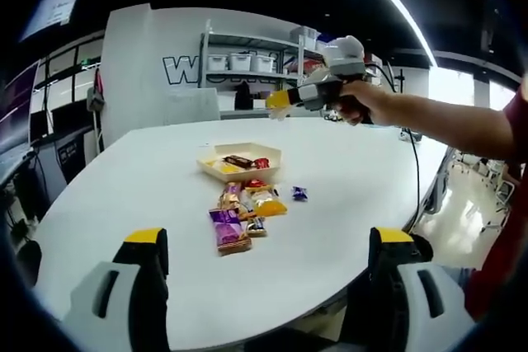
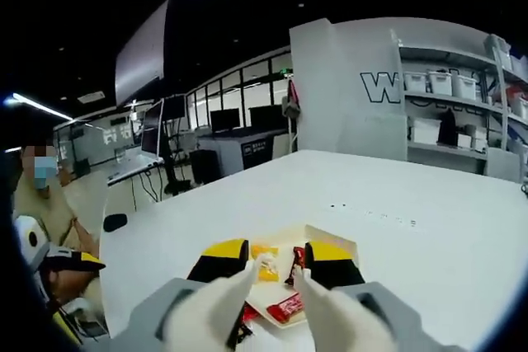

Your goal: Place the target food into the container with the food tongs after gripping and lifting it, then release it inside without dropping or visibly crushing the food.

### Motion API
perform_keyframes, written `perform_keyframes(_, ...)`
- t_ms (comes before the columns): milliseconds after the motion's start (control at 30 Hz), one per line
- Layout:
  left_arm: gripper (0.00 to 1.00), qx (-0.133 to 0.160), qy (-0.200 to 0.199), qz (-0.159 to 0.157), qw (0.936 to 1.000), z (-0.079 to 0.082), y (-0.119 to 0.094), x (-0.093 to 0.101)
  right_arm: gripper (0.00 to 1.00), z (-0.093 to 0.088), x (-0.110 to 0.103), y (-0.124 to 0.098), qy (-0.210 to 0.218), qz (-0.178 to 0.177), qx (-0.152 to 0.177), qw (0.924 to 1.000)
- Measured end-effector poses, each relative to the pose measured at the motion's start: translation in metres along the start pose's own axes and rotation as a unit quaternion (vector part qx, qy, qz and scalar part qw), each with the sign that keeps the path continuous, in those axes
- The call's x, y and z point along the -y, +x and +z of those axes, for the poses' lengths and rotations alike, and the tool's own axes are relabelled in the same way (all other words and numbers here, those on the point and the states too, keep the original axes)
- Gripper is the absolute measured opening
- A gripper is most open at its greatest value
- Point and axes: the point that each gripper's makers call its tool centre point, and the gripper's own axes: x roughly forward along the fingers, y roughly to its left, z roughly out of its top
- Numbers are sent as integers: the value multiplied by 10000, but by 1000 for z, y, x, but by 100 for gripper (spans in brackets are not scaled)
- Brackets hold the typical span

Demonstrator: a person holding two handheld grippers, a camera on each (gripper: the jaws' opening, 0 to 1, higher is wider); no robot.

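Seen from the left gripper view, the left claw [image 1: 268, 286] sits low at the near edge of the white counter [image 1: 124, 179], its two yellow-tipped jaws wide apart with nothing between them. Just beyond it on the counter lies a loose cluster of wrapped snacks [image 1: 246, 213], a purple packet [image 1: 228, 231] nearest, with a small blue sweet [image 1: 299, 194] a little off to one side. Past the cluster, straight ahead of this claw, stands the shallow square tray [image 1: 266, 172], already holding a few wrapped pieces.

Farther off, the right claw [image 1: 278, 101] hangs in the air above and beyond the tray, held in a hand [image 1: 359, 105]. In the right gripper view, the right claw [image 2: 275, 261] carries two pale tong arms [image 2: 216, 307] that run forward along its jaws, their tips a small gap apart and clamped on nothing. The tray [image 2: 338, 243] lies directly under and ahead of those tips, with an orange packet [image 2: 266, 268] showing between them.

The loose snacks lie on the near side of the tray from the right claw, so my guess is the tongs must pull back toward the cluster to pick one. The purple packet's long axis runs roughly toward the tray.
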Motion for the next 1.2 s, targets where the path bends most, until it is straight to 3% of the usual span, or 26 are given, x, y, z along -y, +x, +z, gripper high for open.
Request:
perform_keyframes(400, 98, -38, 17, -24, 10000, -2, -1, 3, 22, -25, -10, -8, 84, 85, -77, 9999)
perform_keyframes(733, 99, -27, 19, -51, 10000, -2, 0, 5, 22, -60, -17, -9, 9, 142, -360, 9992)
perform_keyframes(1200, 98, -91, 17, -67, 9999, -6, 0, 6, 22, -92, -24, -13, 153, 203, -542, 9982)
